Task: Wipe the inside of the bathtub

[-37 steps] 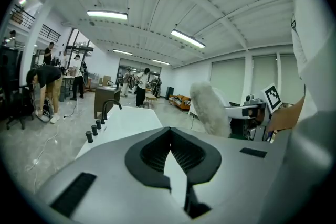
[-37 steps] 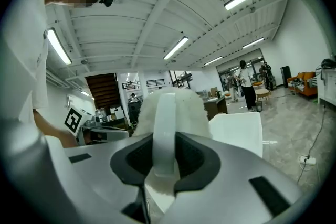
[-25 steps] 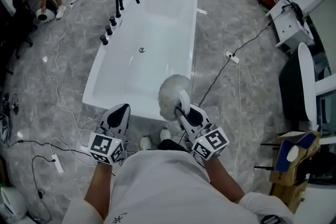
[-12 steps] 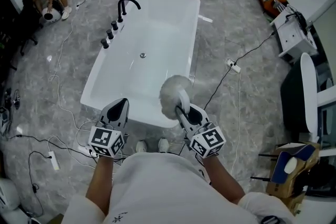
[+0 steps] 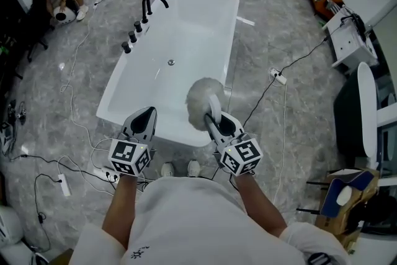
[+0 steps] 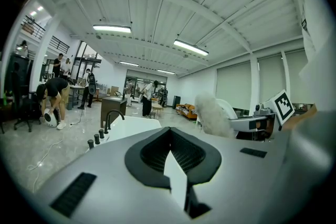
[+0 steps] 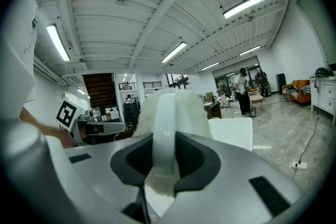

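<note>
The grey floor (image 5: 279, 34) is the biggest thing here, and the white bathtub (image 5: 180, 53) sits on it, ahead of both my claws and lower down. I am standing at its near end, so its inside is out in front of me and I have not reached into it yet. My right claw (image 5: 214, 121) is pinching the white handle of a fluffy brush (image 5: 203, 102), and the soft head sticks out past the tips, over the near rim of the tub. I think I hold it this way so the fluffy part can touch the tub wall first when I lean down. My left claw (image 5: 144, 116) is pressed together with nothing in it, and it hangs beside the right one, off to the brush's left. I think it is just waiting and keeping out of the way. A black tap (image 5: 152, 3) and a row of black knobs (image 5: 131, 39) stand on the tub's edge, far ahead of my left claw, and I should not bump them. A black cord (image 5: 257, 99) runs on the floor to the right of my right claw, and a white plug strip (image 5: 102, 175) lies below my left claw, so I could trip. The little drain (image 5: 171, 62) is in the tub floor, ahead of both claws.
</note>
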The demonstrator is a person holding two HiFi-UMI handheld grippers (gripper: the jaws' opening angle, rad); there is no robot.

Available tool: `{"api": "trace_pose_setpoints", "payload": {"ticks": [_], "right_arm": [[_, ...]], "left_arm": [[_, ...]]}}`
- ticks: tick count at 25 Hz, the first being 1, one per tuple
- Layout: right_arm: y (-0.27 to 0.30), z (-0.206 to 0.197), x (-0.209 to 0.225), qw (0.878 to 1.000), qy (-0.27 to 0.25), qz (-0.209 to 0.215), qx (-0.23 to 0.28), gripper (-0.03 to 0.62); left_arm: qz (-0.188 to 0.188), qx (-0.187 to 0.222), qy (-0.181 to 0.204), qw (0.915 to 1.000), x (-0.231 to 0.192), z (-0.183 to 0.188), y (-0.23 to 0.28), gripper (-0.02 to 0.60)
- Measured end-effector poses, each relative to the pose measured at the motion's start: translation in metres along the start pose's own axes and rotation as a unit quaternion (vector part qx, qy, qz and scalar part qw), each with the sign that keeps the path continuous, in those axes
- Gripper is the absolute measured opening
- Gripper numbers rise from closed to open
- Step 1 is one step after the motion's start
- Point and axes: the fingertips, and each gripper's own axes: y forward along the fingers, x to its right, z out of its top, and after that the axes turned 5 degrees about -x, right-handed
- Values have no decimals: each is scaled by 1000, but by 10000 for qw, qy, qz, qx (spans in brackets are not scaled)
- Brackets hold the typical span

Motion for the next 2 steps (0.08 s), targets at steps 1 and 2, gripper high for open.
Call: {"api": "trace_pose_setpoints", "payload": {"ticks": [1, 2], "right_arm": [[-1, -1, -1, 10000, 14, -6, 7, 95], [-2, -3, -2, 10000, 27, -12, 13, 95]], "left_arm": [[-1, 5, -2, 10000, 0, -1, -1, 10], [-3, 10, -7, 10000, 1, -3, -3, 10]]}}
